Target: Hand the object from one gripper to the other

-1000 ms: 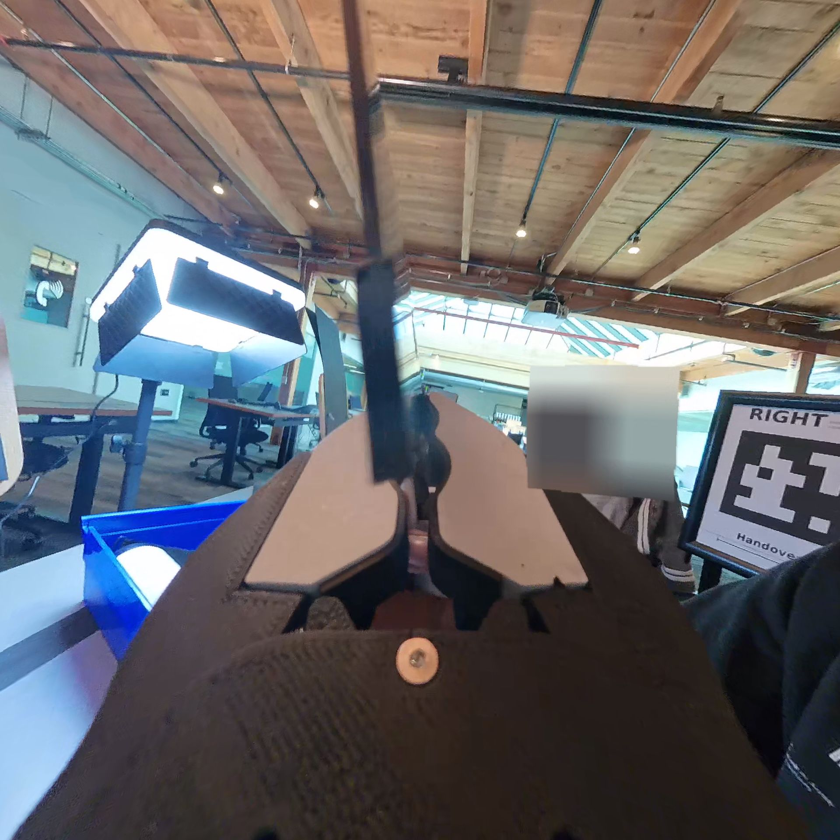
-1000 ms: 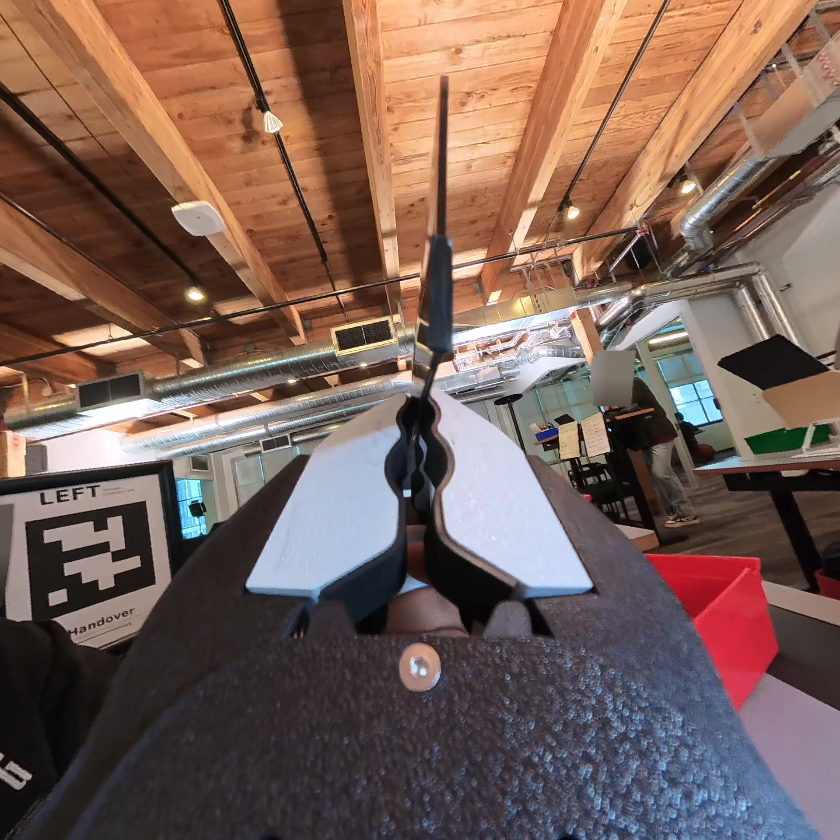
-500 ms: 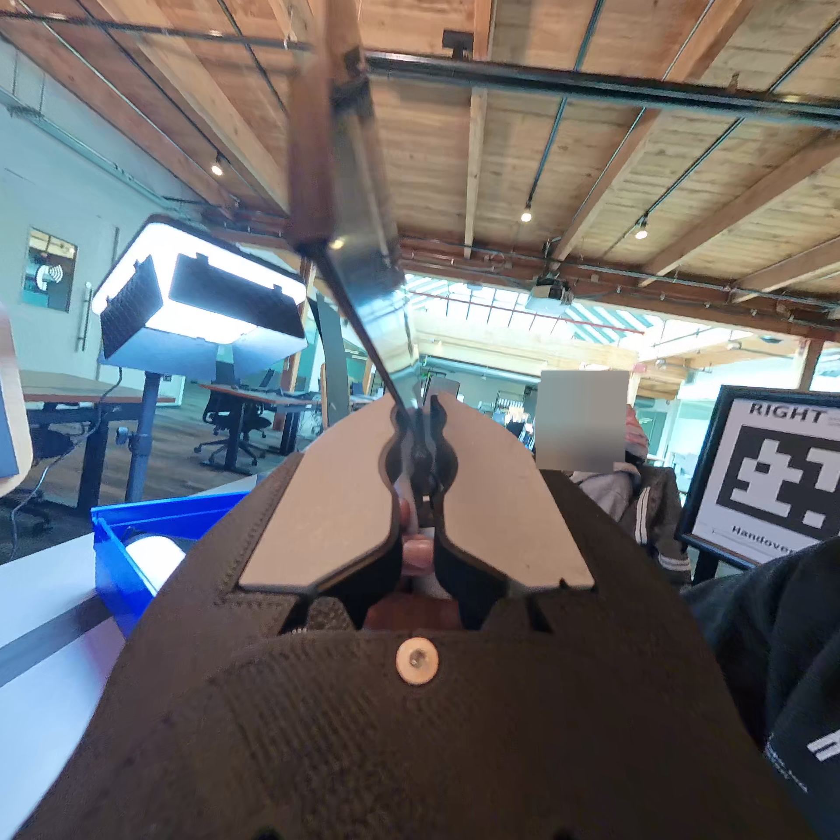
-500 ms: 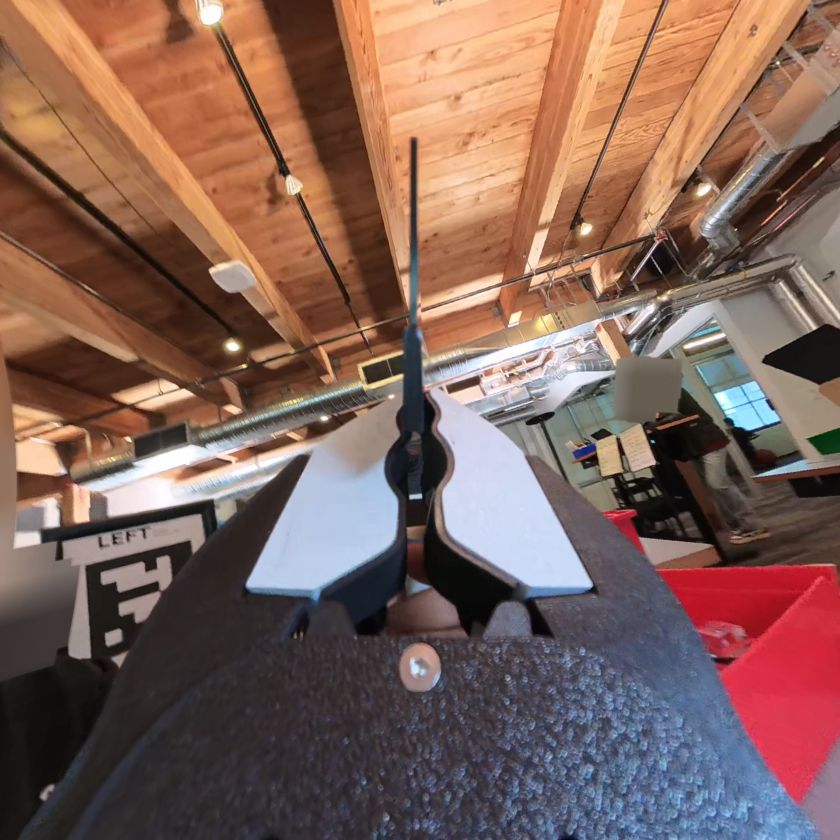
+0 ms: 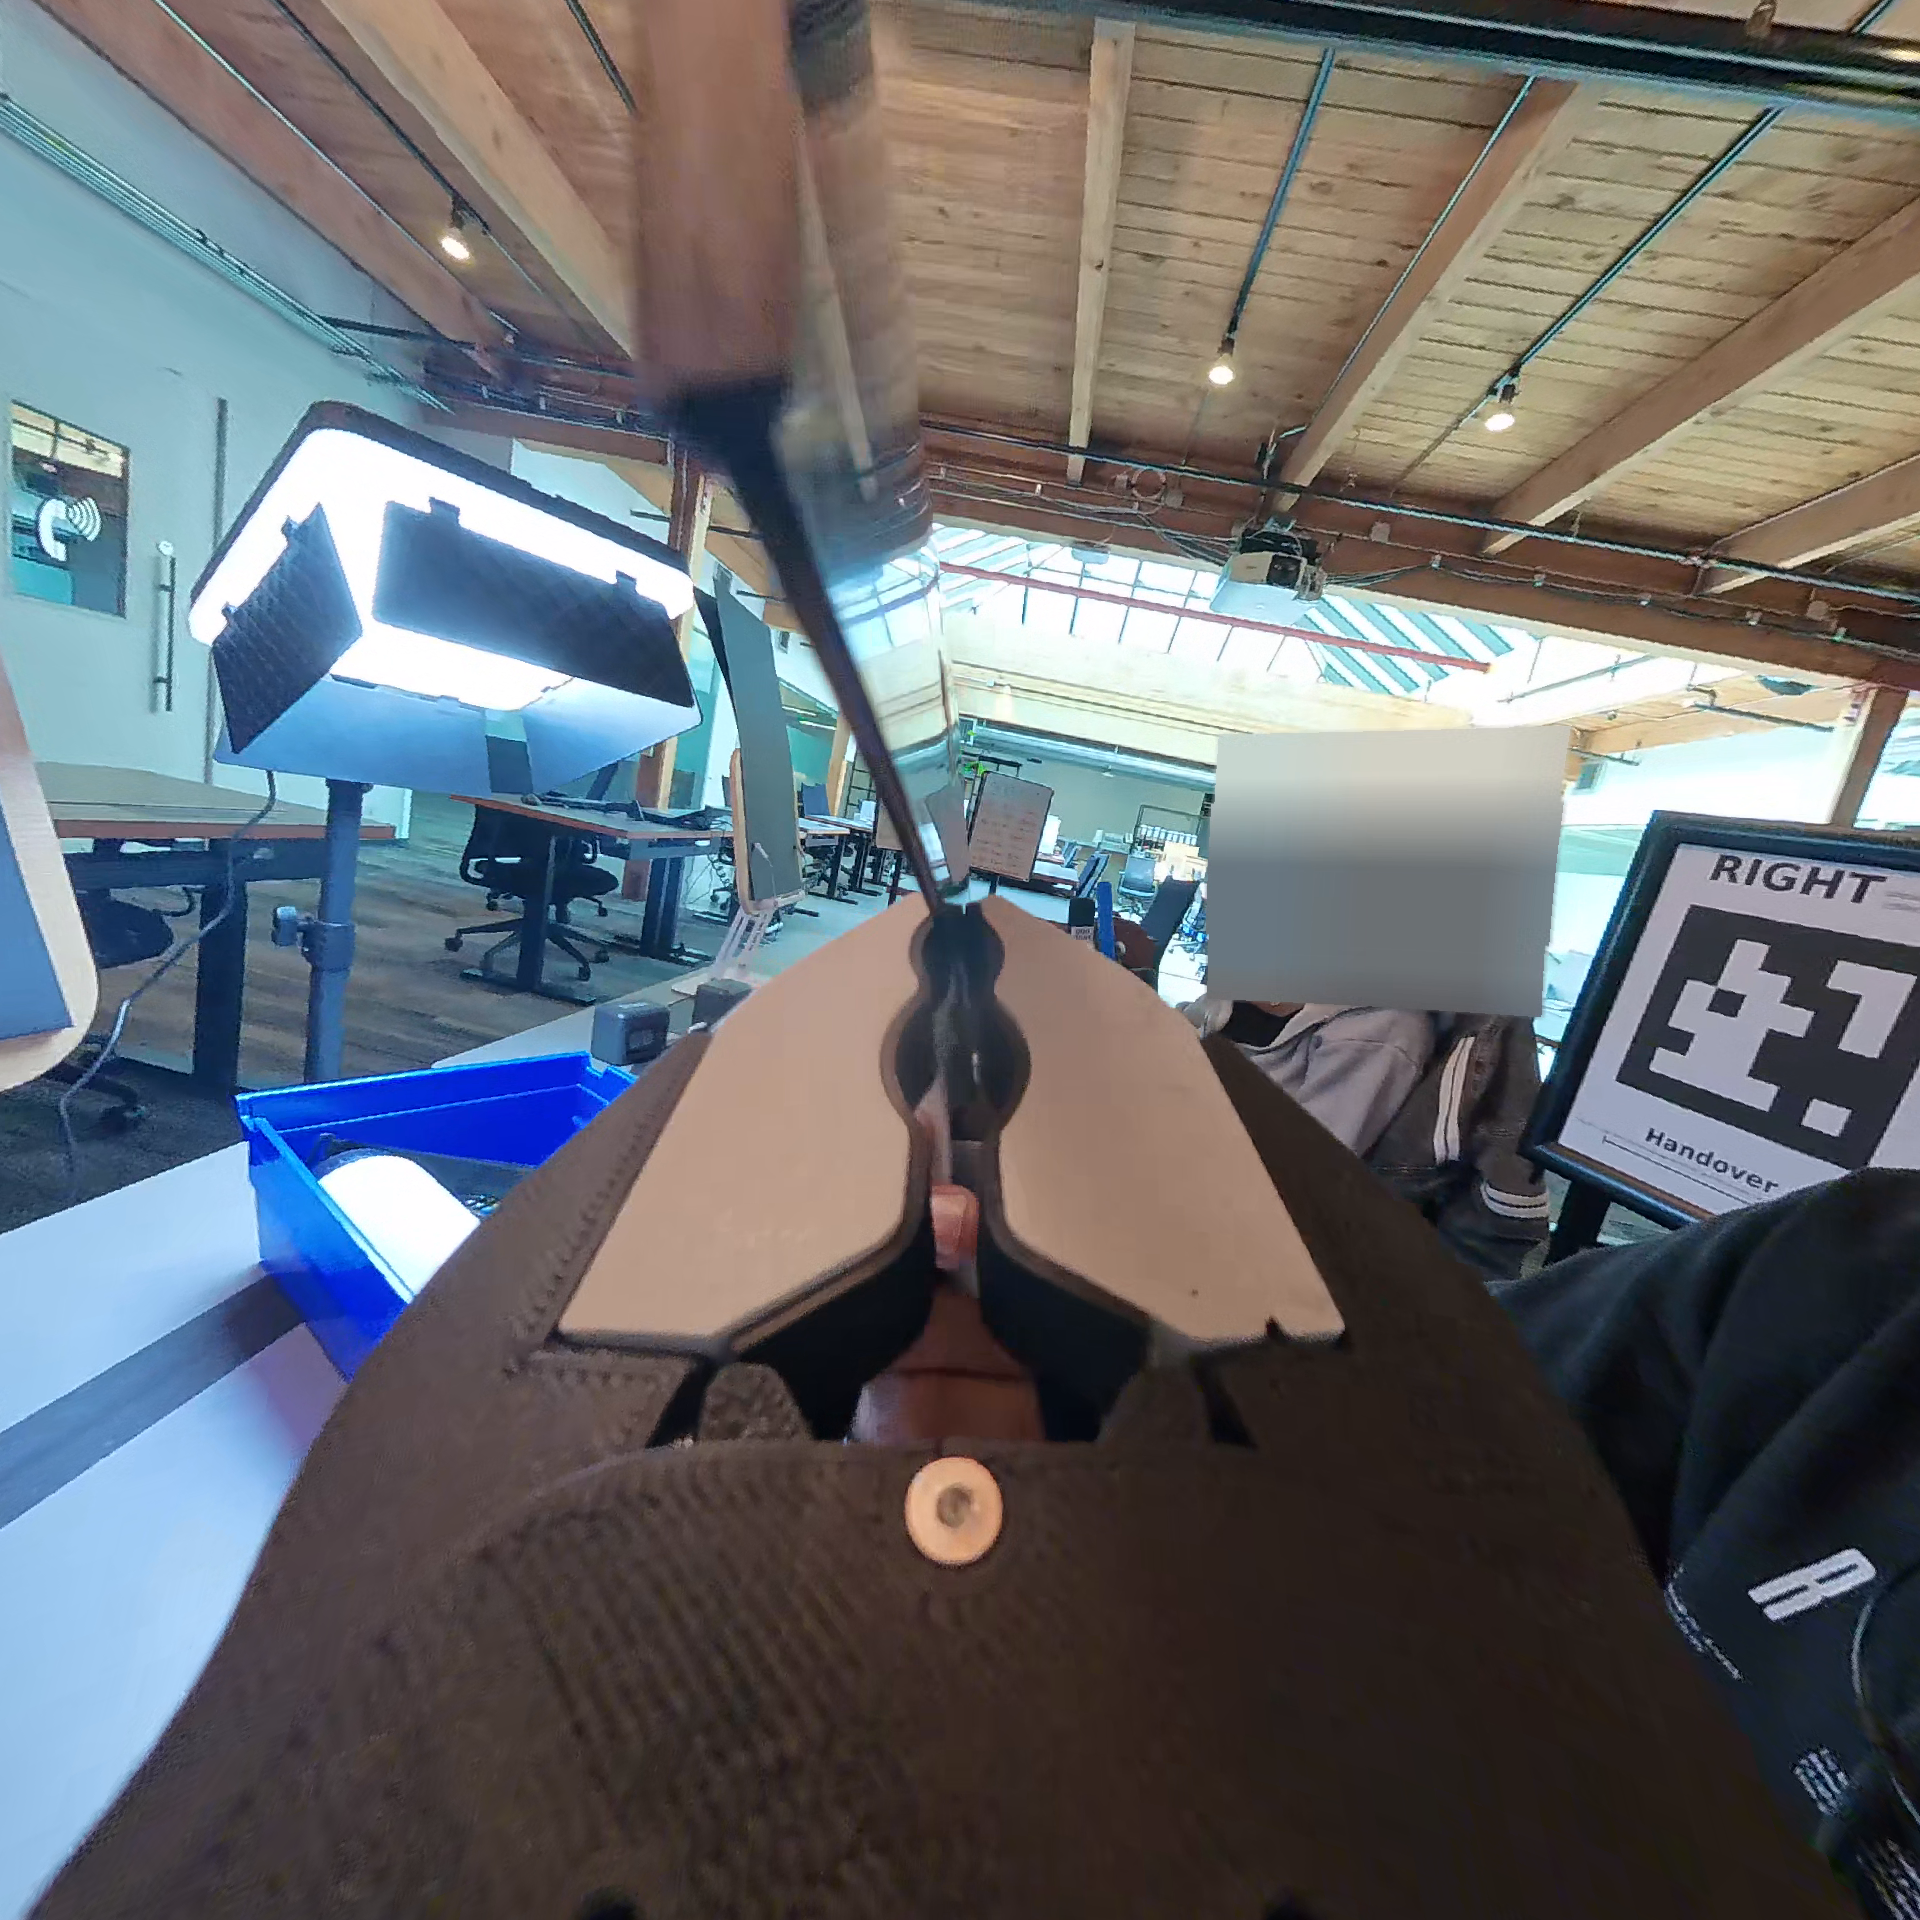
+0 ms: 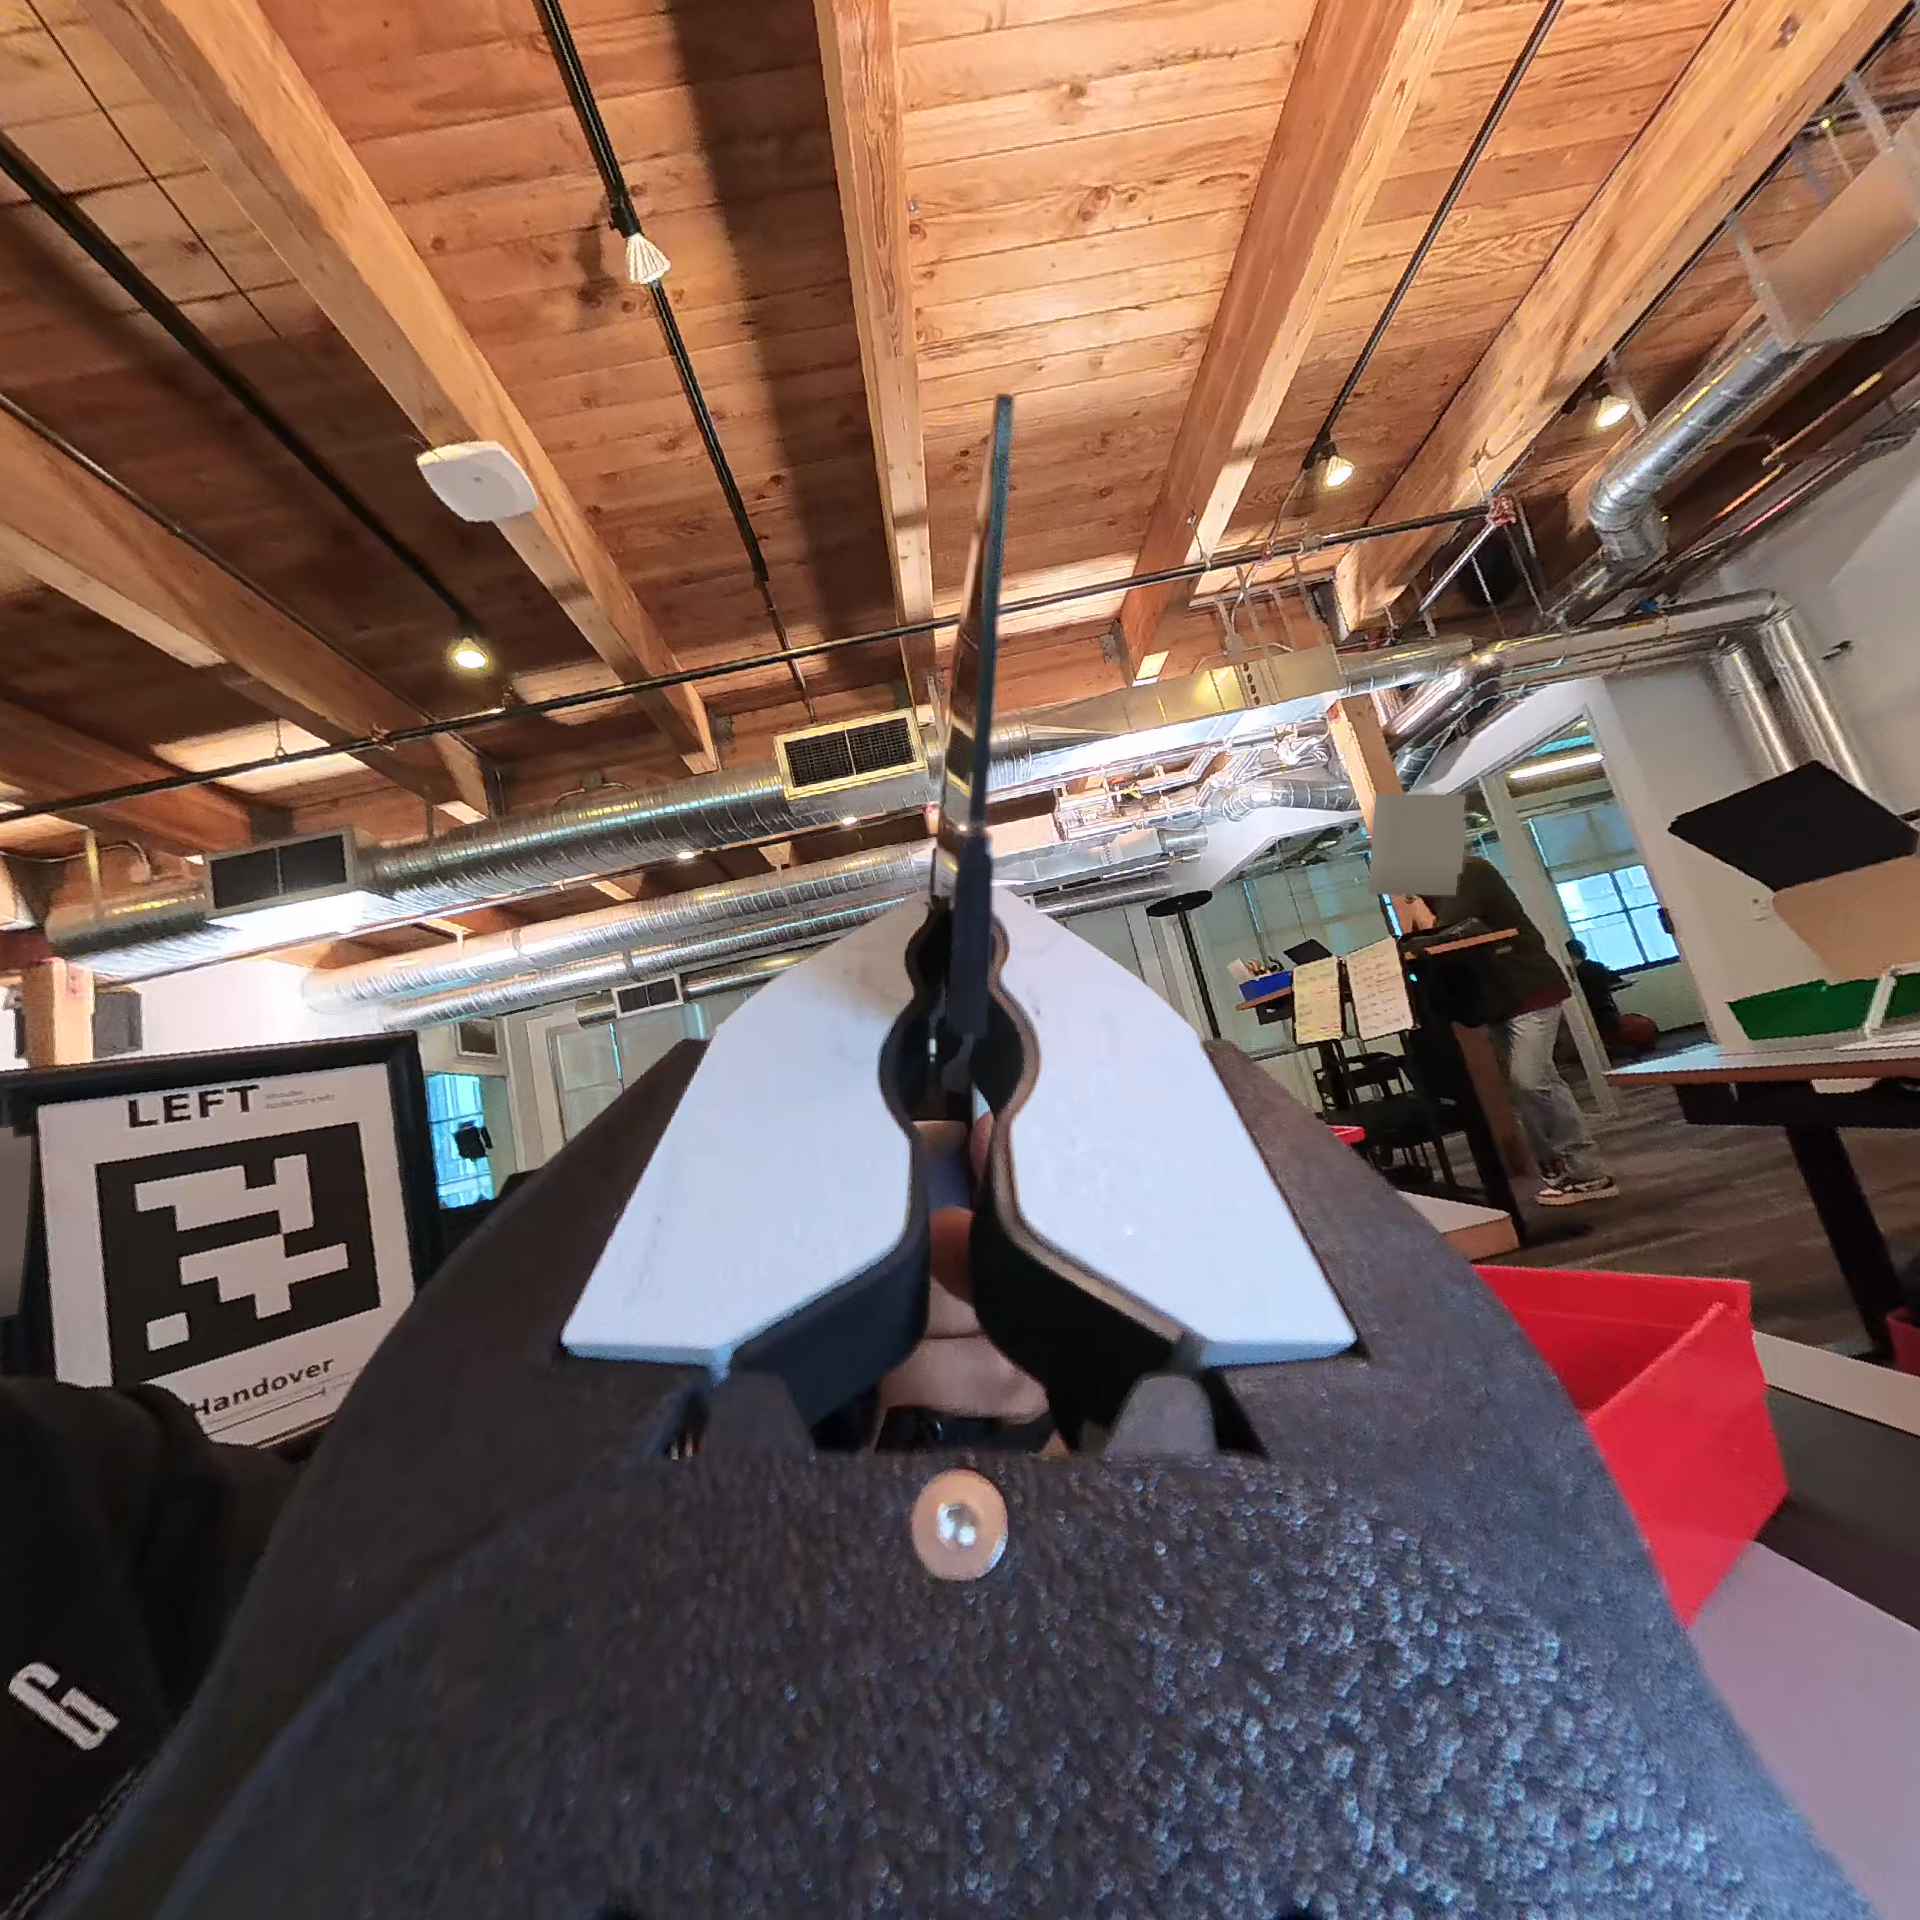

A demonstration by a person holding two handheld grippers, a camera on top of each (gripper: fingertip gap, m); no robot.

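Both grippers point up toward the wooden ceiling. My left gripper is shut on a thin, flat, mirror-like piece with a black edge. The piece leans up and to the left, is blurred, and runs out of the top of the frame. My right gripper is shut on a similar thin shiny plate with a black lower part. I see this plate edge-on, standing almost straight up from the fingertips. Neither gripper shows in the other's view. I cannot tell whether the two pieces belong to one object.
A blue bin holding a white roll stands on the white table at the left. A red bin stands at the right. Framed marker signs and a person's black sleeve are close by. A lit softbox lamp stands at the left. Both grippers' tips are close together, under 4 cm apart.
In the left wrist view the held piece swung from nearly upright to leaning up-left and now shows its shiny face. The right gripper's view shifted a little, and its plate stays edge-on.
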